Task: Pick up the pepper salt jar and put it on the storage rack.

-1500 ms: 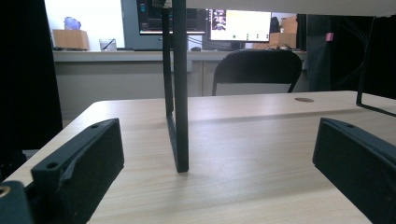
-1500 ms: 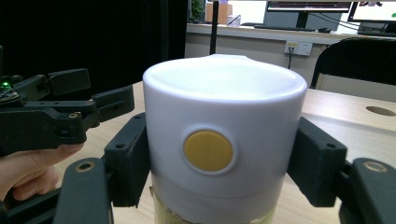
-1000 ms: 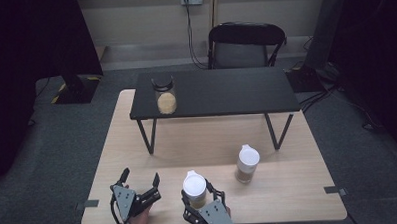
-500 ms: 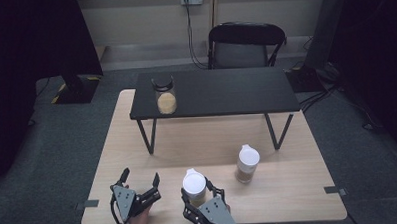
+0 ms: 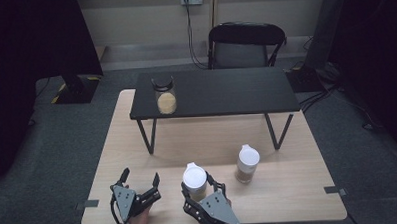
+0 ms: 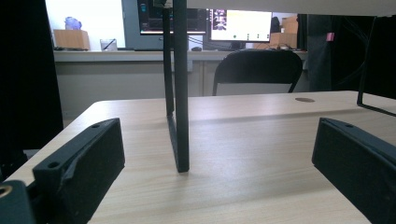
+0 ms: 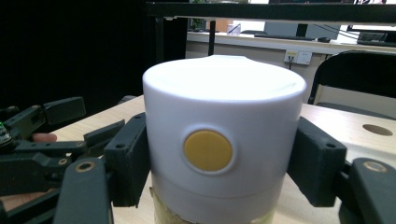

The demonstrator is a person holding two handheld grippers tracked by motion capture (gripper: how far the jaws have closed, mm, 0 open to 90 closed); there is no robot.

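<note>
A jar with a white lid stands near the front edge of the wooden table, and my right gripper is shut on it. In the right gripper view the jar's lid, marked with a yellow dot, sits between the two black jaws, which press on both sides. To its left my left gripper rests low over the table, open and holding nothing. In the left gripper view the left gripper has its jaws spread wide over bare wood.
A second white-lidded jar stands just right of the held one. A low black table sits on the far half of the wooden table, with a black-lidded glass jar on its left end. One of its legs stands ahead of the left gripper. A black chair is behind.
</note>
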